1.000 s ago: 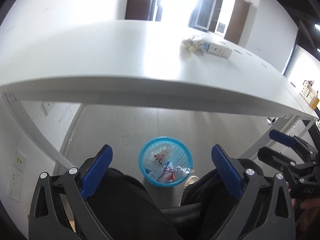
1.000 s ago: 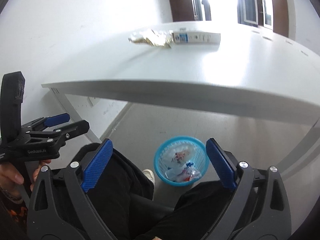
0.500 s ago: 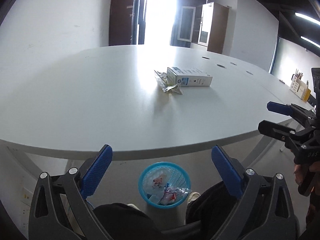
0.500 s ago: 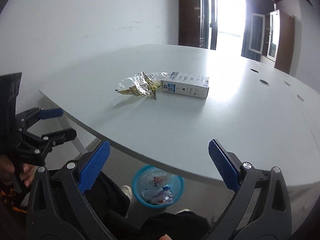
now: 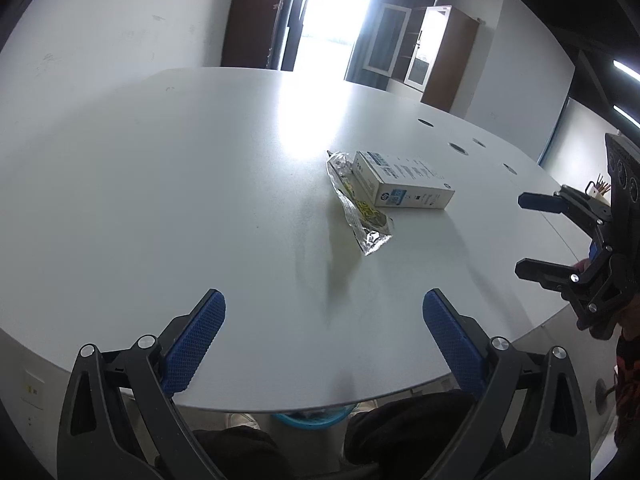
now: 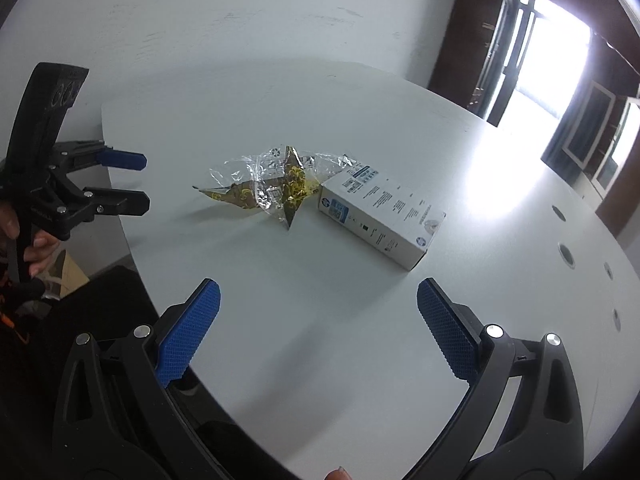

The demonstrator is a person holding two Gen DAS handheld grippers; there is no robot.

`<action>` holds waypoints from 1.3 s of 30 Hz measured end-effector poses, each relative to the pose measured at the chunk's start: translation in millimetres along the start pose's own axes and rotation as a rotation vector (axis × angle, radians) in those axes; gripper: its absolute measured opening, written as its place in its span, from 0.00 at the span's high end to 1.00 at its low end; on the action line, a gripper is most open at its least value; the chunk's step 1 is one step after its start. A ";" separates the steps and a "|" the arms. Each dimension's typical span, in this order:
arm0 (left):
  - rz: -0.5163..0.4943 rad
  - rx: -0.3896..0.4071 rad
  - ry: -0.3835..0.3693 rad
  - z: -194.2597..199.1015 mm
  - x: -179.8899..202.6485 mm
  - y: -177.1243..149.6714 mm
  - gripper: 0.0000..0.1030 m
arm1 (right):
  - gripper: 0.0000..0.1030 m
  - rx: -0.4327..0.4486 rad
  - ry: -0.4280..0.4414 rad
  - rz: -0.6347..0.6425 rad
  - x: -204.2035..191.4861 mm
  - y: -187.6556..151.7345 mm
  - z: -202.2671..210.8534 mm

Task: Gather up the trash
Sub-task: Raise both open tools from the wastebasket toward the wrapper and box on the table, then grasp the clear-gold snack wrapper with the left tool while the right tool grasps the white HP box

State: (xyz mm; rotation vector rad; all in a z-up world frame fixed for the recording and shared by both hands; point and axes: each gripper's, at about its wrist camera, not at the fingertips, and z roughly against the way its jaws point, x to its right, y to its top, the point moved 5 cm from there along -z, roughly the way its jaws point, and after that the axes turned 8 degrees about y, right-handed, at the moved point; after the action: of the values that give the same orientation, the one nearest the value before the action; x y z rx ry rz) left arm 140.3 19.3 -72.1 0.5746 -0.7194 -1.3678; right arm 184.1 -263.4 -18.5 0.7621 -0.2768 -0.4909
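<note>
— What are your hands doing?
— My left hand-held gripper (image 5: 324,312) and right hand-held gripper (image 6: 318,302) are both hovering released over the white counter (image 5: 160,184), gripping nothing.
— And the trash?
— A crumpled foil wrapper (image 6: 276,188) is lying ahead of both, touching a white printed carton (image 6: 380,216). A blue bin (image 5: 312,418) is peeking out under the counter edge below my left gripper.

Crumpled wrapper (image 5: 357,204) touching white box (image 5: 404,184) on table (image 5: 160,200); left gripper (image 5: 323,336) jaws apart.
</note>
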 end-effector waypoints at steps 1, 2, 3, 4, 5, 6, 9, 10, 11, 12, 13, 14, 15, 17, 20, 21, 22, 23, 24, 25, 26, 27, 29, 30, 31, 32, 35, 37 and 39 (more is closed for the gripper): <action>0.000 -0.006 0.001 -2.5 -1.7 1.0 0.06 | 0.08 0.003 0.000 0.014 5.8 5.1 -1.4; 0.004 -0.016 -0.001 -6.3 -2.1 3.7 0.06 | 0.08 0.007 0.002 0.020 11.9 10.5 -2.7; 0.009 -0.023 -0.007 -9.0 -3.2 6.0 0.06 | 0.08 0.005 0.015 0.021 17.9 16.1 -5.1; 0.016 -0.028 -0.016 -12.1 -3.5 9.8 0.06 | 0.08 0.000 0.028 0.025 22.1 21.2 -8.2; 0.021 -0.030 -0.026 -13.9 -3.9 13.4 0.06 | 0.08 -0.009 0.043 0.039 25.9 25.7 -12.5; 0.026 -0.033 -0.040 -16.5 -2.9 17.8 0.06 | 0.08 -0.021 0.047 0.058 27.8 29.2 -17.5; 0.021 -0.040 -0.060 -24.6 3.0 28.5 0.06 | 0.08 -0.092 0.060 0.096 38.8 37.4 -36.7; 0.014 -0.042 -0.059 -27.6 4.3 32.0 0.06 | 0.08 -0.112 0.077 0.082 43.3 38.5 -42.5; 0.012 -0.044 -0.058 -30.4 4.2 35.3 0.06 | 0.08 -0.130 0.098 0.068 48.6 39.5 -48.4; 0.013 -0.050 -0.061 -34.2 4.5 38.6 0.06 | 0.08 -0.145 0.109 0.066 52.7 40.6 -53.6; 0.017 -0.055 -0.065 -37.4 4.7 40.6 0.06 | 0.08 -0.159 0.114 0.074 56.2 42.5 -58.3; 0.020 -0.060 -0.069 -40.6 4.7 42.3 0.06 | 0.08 -0.169 0.115 0.088 59.4 45.1 -61.7; 0.020 -0.066 -0.071 -44.3 5.0 43.6 0.06 | 0.08 -0.175 0.116 0.100 62.5 48.0 -63.7; 0.021 -0.079 -0.073 -51.6 5.2 46.0 0.06 | 0.08 -0.185 0.113 0.122 69.9 55.7 -66.9; 0.020 -0.095 -0.081 -60.0 6.4 47.4 0.06 | 0.08 -0.219 0.127 0.154 78.6 67.0 -74.0; 0.017 -0.100 -0.084 -62.6 7.1 47.7 0.06 | 0.08 -0.236 0.138 0.174 81.3 68.9 -77.0; 0.016 -0.105 -0.087 -65.7 7.0 49.0 0.06 | 0.08 -0.259 0.149 0.202 81.6 70.4 -81.5; 0.017 -0.110 -0.088 -68.4 7.4 49.0 0.06 | 0.08 -0.278 0.156 0.224 82.0 71.5 -85.7; 0.019 -0.115 -0.088 -70.6 7.6 48.8 0.06 | 0.08 -0.299 0.166 0.240 82.5 72.5 -90.6; 0.020 -0.122 -0.090 -73.2 8.6 48.0 0.06 | 0.08 -0.318 0.172 0.254 83.3 73.2 -94.8; 0.018 -0.134 -0.094 -76.3 9.7 46.9 0.06 | 0.08 -0.332 0.180 0.262 84.2 73.9 -98.1; 0.016 -0.143 -0.097 -79.0 11.0 46.5 0.06 | 0.08 -0.347 0.190 0.269 85.0 74.8 -101.4; 0.010 -0.159 -0.110 -82.4 13.8 46.0 0.06 | 0.08 -0.369 0.205 0.284 85.2 75.2 -106.5; 0.007 -0.164 -0.119 -84.1 15.0 47.2 0.06 | 0.08 -0.385 0.217 0.289 85.1 74.2 -109.1; 0.009 -0.166 -0.128 -84.6 15.2 48.3 0.06 | 0.08 -0.404 0.226 0.299 84.7 72.0 -112.4; 0.013 -0.165 -0.135 -85.0 14.9 49.2 0.06 | 0.08 -0.420 0.230 0.309 85.9 70.9 -116.7; 0.034 -0.167 -0.152 -88.0 11.7 52.9 0.13 | 0.08 -0.448 0.226 0.315 89.4 66.6 -127.0; 0.033 -0.179 -0.142 -91.5 12.0 51.2 0.22 | 0.09 -0.446 0.221 0.318 88.9 66.9 -127.9; 0.021 -0.184 -0.143 -90.8 16.4 46.6 0.33 | 0.09 -0.437 0.239 0.317 86.3 67.4 -124.6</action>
State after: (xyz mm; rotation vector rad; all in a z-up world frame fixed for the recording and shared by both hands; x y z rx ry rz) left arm 239.9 5.1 -96.0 0.3250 -0.7027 -1.4487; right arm 330.7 -193.0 -51.4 0.3349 -0.0584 -0.1456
